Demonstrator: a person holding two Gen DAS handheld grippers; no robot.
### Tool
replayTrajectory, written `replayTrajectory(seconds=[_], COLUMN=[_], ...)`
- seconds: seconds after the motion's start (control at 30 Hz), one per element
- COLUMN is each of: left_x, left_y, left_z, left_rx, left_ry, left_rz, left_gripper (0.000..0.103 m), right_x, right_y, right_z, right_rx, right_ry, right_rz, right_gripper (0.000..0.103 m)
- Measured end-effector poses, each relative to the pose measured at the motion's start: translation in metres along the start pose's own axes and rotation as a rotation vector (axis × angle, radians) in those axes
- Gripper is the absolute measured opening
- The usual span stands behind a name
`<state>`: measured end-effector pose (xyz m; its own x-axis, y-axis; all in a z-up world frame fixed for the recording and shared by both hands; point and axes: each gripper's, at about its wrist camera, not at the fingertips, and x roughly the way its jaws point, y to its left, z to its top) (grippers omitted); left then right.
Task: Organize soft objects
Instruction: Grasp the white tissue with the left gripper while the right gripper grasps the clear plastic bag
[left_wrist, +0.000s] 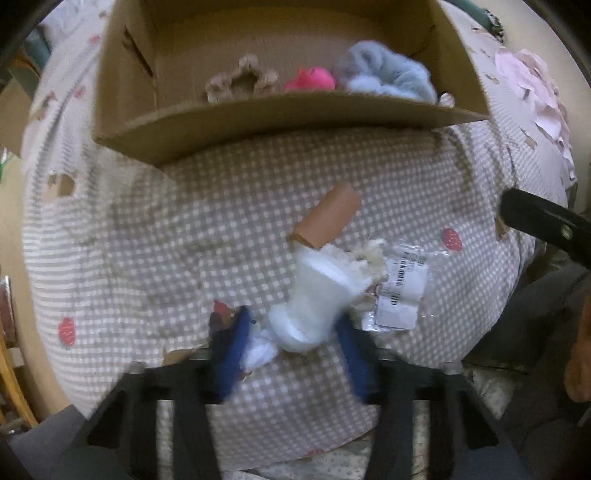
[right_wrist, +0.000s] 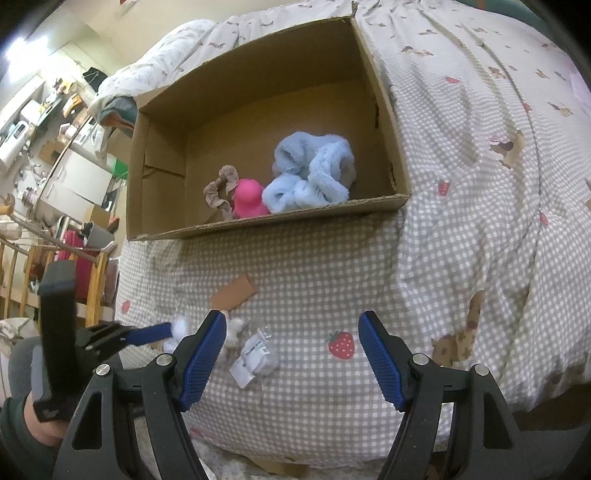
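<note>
1. Left wrist view: the left gripper (left_wrist: 291, 332) pinches a white fluffy item (left_wrist: 317, 291) near the bed's (left_wrist: 147, 229) front edge, a brown tube (left_wrist: 327, 218) and a plastic packet (left_wrist: 402, 288) just beside it.
2. The cardboard box (right_wrist: 155, 206) farther back already holds a beige scrunchie (right_wrist: 219, 188), pink toy (right_wrist: 249, 201) and blue fluffy band (right_wrist: 308, 177).
3. The right gripper (right_wrist: 291, 354) hangs spread and empty; the white item probably goes next.

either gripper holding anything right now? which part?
Left gripper is closed on the white fluffy item, pinching its near, lower end; the rest trails toward the brown tube. Right gripper is open and empty.
</note>
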<state>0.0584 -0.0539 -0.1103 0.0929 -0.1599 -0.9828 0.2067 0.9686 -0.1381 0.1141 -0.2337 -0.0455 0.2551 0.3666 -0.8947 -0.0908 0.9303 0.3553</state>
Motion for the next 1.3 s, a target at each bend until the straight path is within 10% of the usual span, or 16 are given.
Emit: replayTrajectory(seconds=[0.43, 0.8, 1.3], left_x=[-0.045, -0.068, -0.064], left_y=[0.035, 0.079, 0.079], left_z=[-0.005, -0.001, 0.001], left_rx=[-0.172, -0.359, -0.388], left_ry=[-0.101, -0.203, -0.203], left_rz=[-0.097, -0.012, -0.03], left_gripper=[0.026, 0.026, 0.026], right_x=[0.005, 0.046, 0.085], right_y=[0.0, 0.011, 0.022], right_z=[0.0, -0.009, -0.02], right_rx=[0.005, 0.027, 0.033], right_ry=[0.021, 0.193, 0.284], right_rz=[0.022, 0.132, 0.113], right_gripper=[0.078, 0.078, 0.017])
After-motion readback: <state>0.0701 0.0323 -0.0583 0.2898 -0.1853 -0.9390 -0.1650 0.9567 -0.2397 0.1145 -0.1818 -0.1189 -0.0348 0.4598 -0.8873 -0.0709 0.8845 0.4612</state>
